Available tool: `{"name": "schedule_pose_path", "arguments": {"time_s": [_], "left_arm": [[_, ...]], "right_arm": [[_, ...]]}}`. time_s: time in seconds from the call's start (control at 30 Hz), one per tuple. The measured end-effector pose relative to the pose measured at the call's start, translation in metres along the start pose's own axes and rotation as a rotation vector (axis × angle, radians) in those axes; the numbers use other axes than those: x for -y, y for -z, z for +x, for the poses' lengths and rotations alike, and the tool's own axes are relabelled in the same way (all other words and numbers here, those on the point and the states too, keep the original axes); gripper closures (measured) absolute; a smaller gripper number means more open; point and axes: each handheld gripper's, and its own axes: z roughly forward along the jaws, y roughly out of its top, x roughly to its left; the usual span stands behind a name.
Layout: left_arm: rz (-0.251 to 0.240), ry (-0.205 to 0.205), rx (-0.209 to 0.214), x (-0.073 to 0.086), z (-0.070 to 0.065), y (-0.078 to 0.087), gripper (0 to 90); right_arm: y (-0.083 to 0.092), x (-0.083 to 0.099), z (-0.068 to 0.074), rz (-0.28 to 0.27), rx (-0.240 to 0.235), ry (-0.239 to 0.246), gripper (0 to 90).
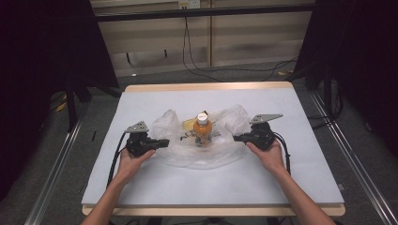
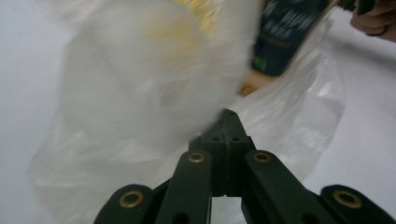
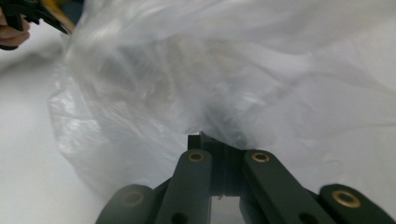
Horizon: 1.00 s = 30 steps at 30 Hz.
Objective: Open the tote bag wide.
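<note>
Your left gripper (image 2: 227, 122) has its jaws pressed together, the tips meeting at the edge of the clear plastic bag (image 2: 154, 98); a fold of film appears pinched between them, though blur in the left gripper view keeps the nip itself from being sharp. Your right gripper (image 3: 205, 137) is likewise drawn narrow, jaws together, tips buried in a gathered pucker of the bag (image 3: 224, 74), which it seems to grip.

In the high view your left gripper (image 1: 162, 142) points inward at the bag's left side, held in your left hand (image 1: 133, 157), its grey plate (image 1: 138, 126) on top and a black cable (image 1: 116, 154) trailing back toward you. Your right gripper (image 1: 237, 138) mirrors it at the bag's right side, held in your right hand (image 1: 266, 153), plate tilted upward.

Between the two grippers the bag (image 1: 197, 152) lies spread and crumpled on the table (image 1: 155, 187), its two upper corners bunched up to either side. A bottle (image 1: 202, 129) of orange liquid with a white cap stands upright at the bag's middle, film gathered around its base. Its dark label (image 2: 285, 37) shows at the top of the left gripper view, beyond the blurred film.

The table is pale-topped with a wooden rim. Beyond its far edge, cables run across the grey floor (image 1: 234, 75), and dark curtains hang on both sides.
</note>
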Motion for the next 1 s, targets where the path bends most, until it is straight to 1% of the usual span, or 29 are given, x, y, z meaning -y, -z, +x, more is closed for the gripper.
{"name": "schedule_pose_path", "arguments": {"time_s": [0.07, 0.1, 0.13, 0.2, 0.23, 0.27, 0.3, 0.33, 0.37, 0.4, 0.43, 0.5, 0.53, 0.57, 0.6, 0.67, 0.7, 0.73, 0.77, 0.83, 0.9, 0.93, 1.0], "left_arm": [[-0.015, -0.022, 0.002, -0.004, -0.009, 0.004, 90.0], [-0.030, -0.033, 0.015, -0.006, -0.015, 0.008, 90.0], [-0.039, -0.044, 0.015, -0.008, -0.018, 0.011, 90.0], [-0.064, -0.062, 0.021, -0.013, -0.023, 0.018, 90.0], [-0.084, -0.064, 0.023, -0.016, -0.024, 0.022, 90.0], [-0.093, -0.074, 0.020, -0.021, -0.023, 0.025, 90.0], [-0.115, -0.066, 0.009, -0.025, -0.022, 0.027, 90.0], [-0.130, -0.062, 0.007, -0.030, -0.019, 0.029, 90.0], [-0.168, -0.050, 0.012, -0.037, -0.015, 0.029, 90.0], [-0.184, -0.045, 0.008, -0.042, -0.012, 0.029, 90.0], [-0.219, -0.025, 0.018, -0.047, -0.008, 0.027, 90.0], [-0.230, -0.024, 0.011, -0.059, -0.003, 0.021, 90.0], [-0.226, -0.042, 0.002, -0.067, -0.002, 0.017, 90.0], [-0.227, -0.038, 0.008, -0.071, -0.002, 0.015, 90.0], [-0.233, -0.040, 0.020, -0.075, -0.002, 0.011, 90.0], [-0.198, -0.070, 0.001, -0.083, -0.002, 0.002, 90.0], [-0.166, -0.083, -0.012, -0.084, -0.002, -0.003, 90.0], [-0.132, -0.089, -0.026, -0.083, 0.001, -0.010, 90.0], [-0.091, -0.082, -0.037, -0.080, 0.004, -0.016, 90.0], [-0.016, -0.072, -0.054, -0.070, 0.012, -0.028, 90.0], [0.036, -0.041, -0.054, -0.055, 0.021, -0.039, 90.0], [0.046, -0.029, -0.043, -0.051, 0.023, -0.043, 90.0], [0.106, -0.036, -0.042, -0.042, 0.027, -0.050, 90.0]], "right_arm": [[0.009, -0.004, 0.007, -0.029, -0.010, 0.012, 90.0], [0.014, -0.007, 0.011, -0.040, -0.014, 0.016, 90.0], [0.021, -0.011, 0.016, -0.061, -0.017, 0.024, 90.0], [0.031, -0.015, 0.020, -0.086, -0.020, 0.035, 90.0], [0.036, -0.017, 0.021, -0.099, -0.024, 0.037, 90.0], [0.040, -0.020, 0.022, -0.112, -0.025, 0.038, 90.0], [0.044, -0.023, 0.023, -0.123, -0.021, 0.044, 90.0], [0.046, -0.028, 0.023, -0.137, -0.019, 0.047, 90.0], [0.048, -0.033, 0.022, -0.147, -0.021, 0.046, 90.0], [0.048, -0.042, 0.021, -0.161, -0.021, 0.051, 90.0], [0.047, -0.047, 0.021, -0.172, -0.021, 0.053, 90.0], [0.044, -0.063, 0.021, -0.193, -0.029, 0.065, 90.0], [0.042, -0.070, 0.021, -0.207, -0.035, 0.067, 90.0], [0.040, -0.078, 0.022, -0.224, -0.048, 0.070, 90.0], [0.040, -0.083, 0.024, -0.230, -0.047, 0.077, 90.0], [0.038, -0.091, 0.025, -0.240, -0.051, 0.085, 90.0], [0.036, -0.094, 0.023, -0.240, -0.045, 0.083, 90.0], [0.033, -0.094, 0.020, -0.228, -0.033, 0.078, 90.0], [0.029, -0.092, 0.015, -0.210, -0.016, 0.072, 90.0], [0.020, -0.082, 0.003, -0.165, 0.016, 0.045, 90.0], [0.012, -0.066, -0.010, -0.124, 0.026, 0.015, 90.0], [0.006, -0.053, -0.018, -0.085, 0.026, -0.002, 90.0], [-0.001, -0.040, -0.025, -0.036, 0.041, -0.010, 90.0]]}}
